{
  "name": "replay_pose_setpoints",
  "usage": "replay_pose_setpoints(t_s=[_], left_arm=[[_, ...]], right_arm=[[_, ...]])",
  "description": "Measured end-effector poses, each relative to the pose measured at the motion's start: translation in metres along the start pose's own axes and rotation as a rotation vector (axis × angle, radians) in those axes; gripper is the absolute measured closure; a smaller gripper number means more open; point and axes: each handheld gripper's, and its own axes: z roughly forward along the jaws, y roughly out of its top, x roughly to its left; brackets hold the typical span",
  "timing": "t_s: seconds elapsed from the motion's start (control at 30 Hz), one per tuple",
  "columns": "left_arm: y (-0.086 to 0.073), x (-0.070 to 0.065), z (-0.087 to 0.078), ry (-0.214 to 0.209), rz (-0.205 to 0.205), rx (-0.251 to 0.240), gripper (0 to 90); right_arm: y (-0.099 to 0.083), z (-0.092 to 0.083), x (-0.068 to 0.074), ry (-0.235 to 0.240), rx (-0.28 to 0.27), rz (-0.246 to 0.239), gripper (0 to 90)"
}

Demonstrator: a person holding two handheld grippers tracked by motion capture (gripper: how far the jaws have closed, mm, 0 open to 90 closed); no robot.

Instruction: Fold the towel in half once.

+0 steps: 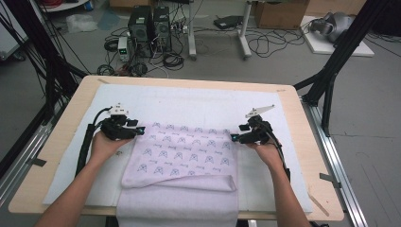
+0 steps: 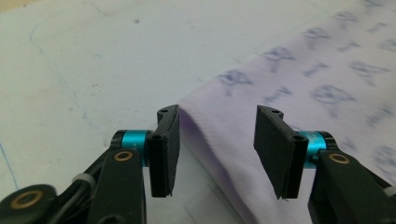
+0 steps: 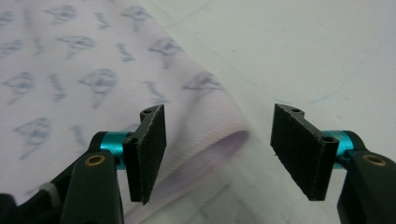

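Pale lilac terry towel w/ small printed motifs (image 1: pixel 182 153) lies folded on the white-padded worktop (image 1: pixel 198 101), near edge hanging off the front. Left hand-held gripper (image 1: pixel 140 130) at its far-left corner, right hand-held gripper (image 1: pixel 232 137) at far-right; both w/ jaws apart, nothing pinched, cloth edge just between or beside the pads. Looks soft, light, floppy, prob. sags if lifted; best pinched at corners through both layers. Overhanging part cut off by frame; layer count hard to tell.
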Motion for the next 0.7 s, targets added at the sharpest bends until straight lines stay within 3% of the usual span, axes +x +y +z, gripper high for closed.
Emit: replay_pose_setpoints(t_s=[0.03,0.07,0.13,0.2,0.23,0.27,0.3,0.33,0.4,0.47,0.5,0.53,0.57,0.6,0.7], left_arm=[[0.000,0.007,0.008,-0.019,-0.043,0.020,46.1],[0.000,0.019,0.021,-0.014,-0.113,0.076,42.2],[-0.001,0.021,0.025,-0.004,-0.130,0.080,38.6],[-0.001,0.022,0.028,-0.004,-0.130,0.057,44.8],[-0.001,0.021,0.029,-0.025,-0.129,0.050,53.9],[-0.001,0.016,0.031,-0.042,-0.081,0.063,64.8],[0.000,0.013,0.032,-0.044,-0.065,0.061,71.3],[0.000,0.012,0.031,-0.060,-0.061,0.059,81.3],[0.002,0.008,0.031,-0.028,-0.032,0.056,84.9],[0.004,0.007,0.029,-0.012,-0.022,0.050,85.9],[0.005,0.007,0.026,0.005,-0.022,0.031,86.1],[0.010,0.009,0.020,0.031,-0.031,-0.029,86.2],[0.010,0.009,0.020,0.031,-0.031,-0.029,86.3],[0.018,0.013,0.015,0.049,-0.039,-0.038,86.4],[0.037,0.015,0.008,0.090,-0.009,-0.058,86.5]], right_arm=[[-0.001,0.003,-0.004,0.004,0.001,0.006,34.9],[-0.003,0.007,-0.007,0.012,0.006,0.013,34.1],[-0.007,0.012,-0.013,0.041,0.000,0.041,34.0],[-0.009,0.014,-0.015,0.065,-0.002,0.052,37.5],[-0.010,0.016,-0.015,0.064,-0.002,0.028,47.8],[-0.009,0.016,-0.016,0.093,-0.004,0.023,59.2],[-0.009,0.018,-0.015,0.136,-0.007,0.022,63.7],[-0.008,0.020,-0.013,0.147,0.003,0.000,70.2],[-0.004,0.021,-0.009,0.147,0.015,-0.042,81.0],[-0.002,0.020,-0.009,0.129,0.019,-0.059,82.5],[0.003,0.017,-0.010,0.094,0.016,-0.055,83.1],[0.006,0.014,-0.012,0.084,0.011,-0.053,83.4],[0.010,0.013,-0.015,0.071,0.005,-0.066,83.8],[0.014,0.011,-0.016,0.058,0.008,-0.067,84.1],[0.035,0.003,-0.022,-0.005,-0.013,-0.079,84.7]])
